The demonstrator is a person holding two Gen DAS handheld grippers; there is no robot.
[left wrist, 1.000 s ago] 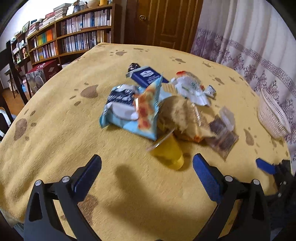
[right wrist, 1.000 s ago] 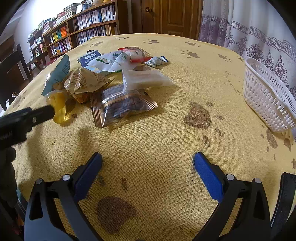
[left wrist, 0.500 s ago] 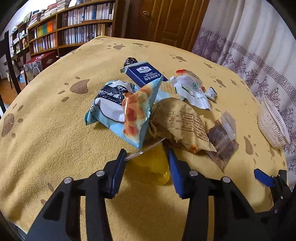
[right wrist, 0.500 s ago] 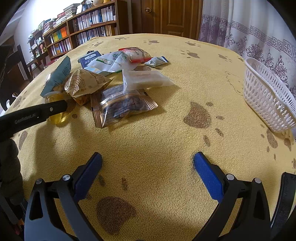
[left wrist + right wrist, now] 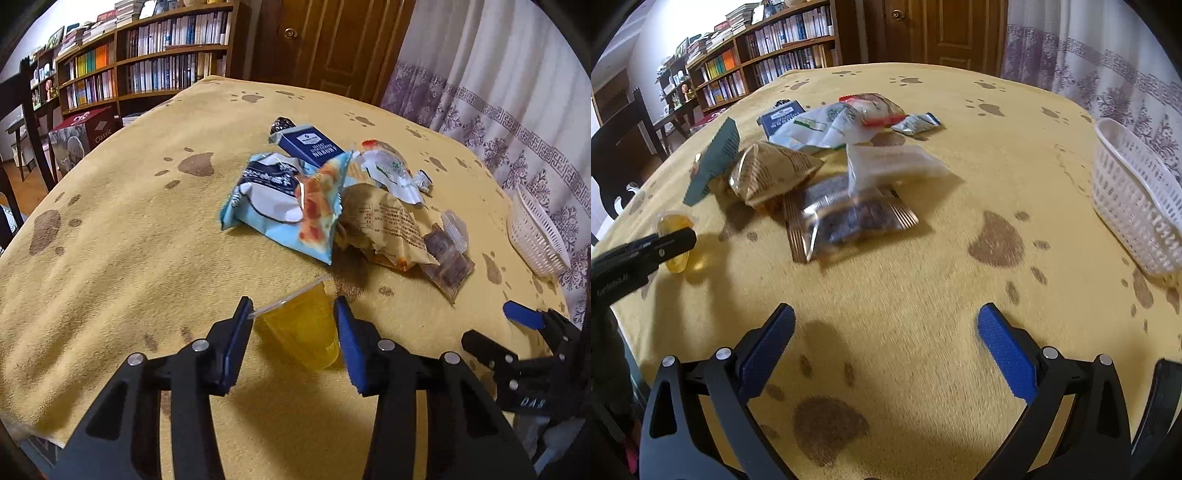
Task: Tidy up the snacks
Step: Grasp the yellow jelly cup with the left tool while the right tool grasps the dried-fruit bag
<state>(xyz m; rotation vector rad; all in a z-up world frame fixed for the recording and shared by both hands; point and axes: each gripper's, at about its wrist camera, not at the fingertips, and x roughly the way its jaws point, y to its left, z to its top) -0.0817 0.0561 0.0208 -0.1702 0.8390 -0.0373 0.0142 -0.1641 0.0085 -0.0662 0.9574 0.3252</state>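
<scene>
While the left gripper (image 5: pixel 295 317) clamps the yellow jelly cup (image 5: pixel 301 328) between its blue pads, the cup is tipped over, its foil-lidded mouth facing the far side toward the snack pile and its narrow base toward the camera, so its long axis runs near to far. It sits at the near left edge of the yellow paw-print tablecloth (image 5: pixel 923 258), just apart from the heap: a light-blue bag (image 5: pixel 284 206), a navy box (image 5: pixel 310 146), a tan wrapped snack (image 5: pixel 388 225) and a clear dark-filled pouch (image 5: pixel 846 221). The right gripper (image 5: pixel 886 339) hangs with its jaws spread wide over bare cloth, holding nothing. A white basket (image 5: pixel 1134 199) stands at the far right, well apart from the pile.
</scene>
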